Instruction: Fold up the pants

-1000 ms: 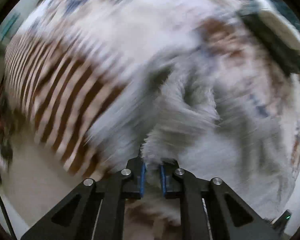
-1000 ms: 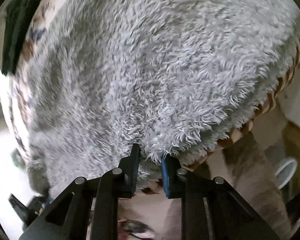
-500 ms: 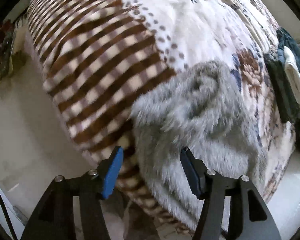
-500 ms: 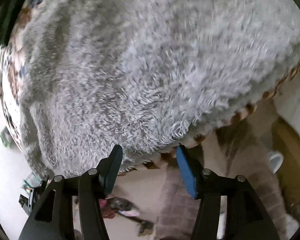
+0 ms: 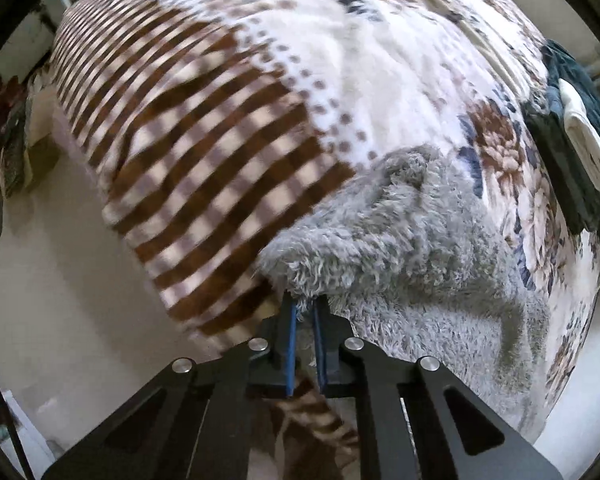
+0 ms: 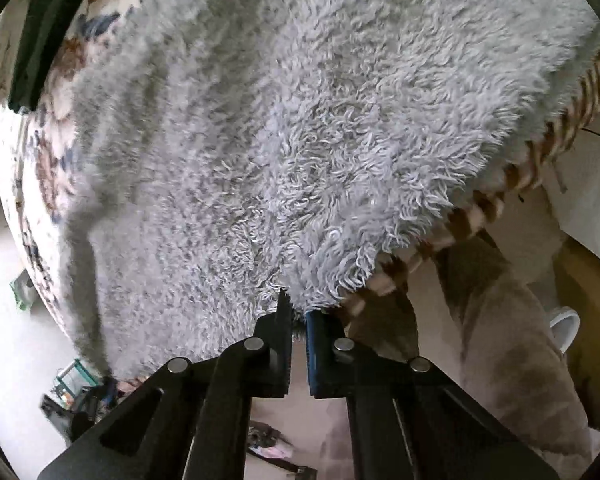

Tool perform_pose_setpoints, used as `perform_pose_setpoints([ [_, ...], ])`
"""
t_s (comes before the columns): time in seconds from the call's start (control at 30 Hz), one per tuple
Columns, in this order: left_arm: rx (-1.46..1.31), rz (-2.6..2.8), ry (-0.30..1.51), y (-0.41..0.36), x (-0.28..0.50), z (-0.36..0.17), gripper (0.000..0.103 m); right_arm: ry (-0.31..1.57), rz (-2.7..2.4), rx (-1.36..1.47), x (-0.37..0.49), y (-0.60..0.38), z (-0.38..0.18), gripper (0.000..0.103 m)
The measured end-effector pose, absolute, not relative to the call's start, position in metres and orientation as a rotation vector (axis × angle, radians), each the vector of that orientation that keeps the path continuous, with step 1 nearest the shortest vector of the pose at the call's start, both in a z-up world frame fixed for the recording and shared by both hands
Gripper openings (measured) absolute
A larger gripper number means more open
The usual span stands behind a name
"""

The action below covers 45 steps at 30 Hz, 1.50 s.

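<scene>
Now both of my tools grip the fluffy grey pants lying at the edge of the bed: the left hand-held gripper pinches a folded corner, the right hand-held gripper is closed on the hem above the floor.

Your left black two-finger gripper with blue pads is clamped on the near edge of the fluffy grey pants. Your right black two-finger gripper pinches that same garment's near hem, jaws almost together.
</scene>
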<state>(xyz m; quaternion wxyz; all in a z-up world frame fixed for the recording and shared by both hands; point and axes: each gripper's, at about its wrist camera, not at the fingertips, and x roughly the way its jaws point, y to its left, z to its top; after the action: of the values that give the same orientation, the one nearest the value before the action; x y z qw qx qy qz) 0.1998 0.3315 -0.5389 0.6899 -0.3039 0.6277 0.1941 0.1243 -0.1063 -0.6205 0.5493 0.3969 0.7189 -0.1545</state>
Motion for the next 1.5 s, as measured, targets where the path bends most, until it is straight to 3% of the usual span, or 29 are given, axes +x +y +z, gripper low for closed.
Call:
perform_pose_setpoints([
  [0.1, -0.679, 0.436, 1.414, 0.334, 0.196, -0.539, 0.006, 1.691, -0.326, 0.895, 0.136, -0.107, -0.609, 0.006],
  [0.2, -0.644, 0.442, 1.473, 0.332, 0.193, -0.557, 0.007, 1.834, -0.278, 0.804, 0.149, -0.103, -0.64, 0.008],
  [0.3, -0.681, 0.454, 1.545, 0.33, 0.188, -0.561, 0.011, 1.924, -0.228, 0.748, 0.168, -0.101, -0.652, 0.025],
  [0.37, -0.595, 0.472, 1.549, 0.317, 0.186, -0.536, 0.031, 1.907, -0.156, 0.739, 0.183, -0.099, -0.637, 0.062],
  [0.4, -0.572, 0.465, 1.54, 0.31, 0.185, -0.524, 0.038, 1.901, -0.117, 0.713, 0.195, -0.095, -0.625, 0.067],
  [0.47, -0.492, 0.456, 1.536, 0.29, 0.187, -0.501, 0.086, 1.875, -0.023, 0.696, 0.222, -0.089, -0.602, 0.068],
  [0.5, -0.468, 0.45, 1.521, 0.28, 0.19, -0.49, 0.088, 1.865, 0.012, 0.679, 0.235, -0.087, -0.595, 0.068],
  [0.7, -0.487, 0.261, 1.442, 0.216, 0.263, -0.481, 0.088, 1.667, 0.117, 0.443, 0.382, -0.081, -0.597, 0.068],
  [0.83, -0.585, 0.142, 1.516, 0.179, 0.325, -0.522, 0.088, 1.714, 0.269, 0.423, 0.468, -0.081, -0.65, 0.068],
  [0.93, -0.607, 0.102, 1.566, 0.159, 0.356, -0.546, 0.088, 1.777, 0.386, 0.455, 0.48, -0.075, -0.675, 0.059],
  [1.03, -0.63, 0.101, 1.593, 0.151, 0.369, -0.561, 0.088, 1.775, 0.475, 0.442, 0.453, -0.078, -0.665, 0.055],
  [1.2, -0.687, 0.104, 1.617, 0.14, 0.376, -0.577, 0.088, 1.819, 0.595, 0.398, 0.396, -0.085, -0.644, 0.055],
  [1.37, -0.542, 0.106, 1.656, 0.118, 0.378, -0.595, 0.088, 1.936, 0.706, 0.292, 0.367, -0.075, -0.651, 0.055],
  [1.5, -0.48, 0.133, 1.697, 0.118, 0.369, -0.615, 0.088, 1.816, 0.635, 0.351, 0.398, -0.089, -0.636, 0.056],
])
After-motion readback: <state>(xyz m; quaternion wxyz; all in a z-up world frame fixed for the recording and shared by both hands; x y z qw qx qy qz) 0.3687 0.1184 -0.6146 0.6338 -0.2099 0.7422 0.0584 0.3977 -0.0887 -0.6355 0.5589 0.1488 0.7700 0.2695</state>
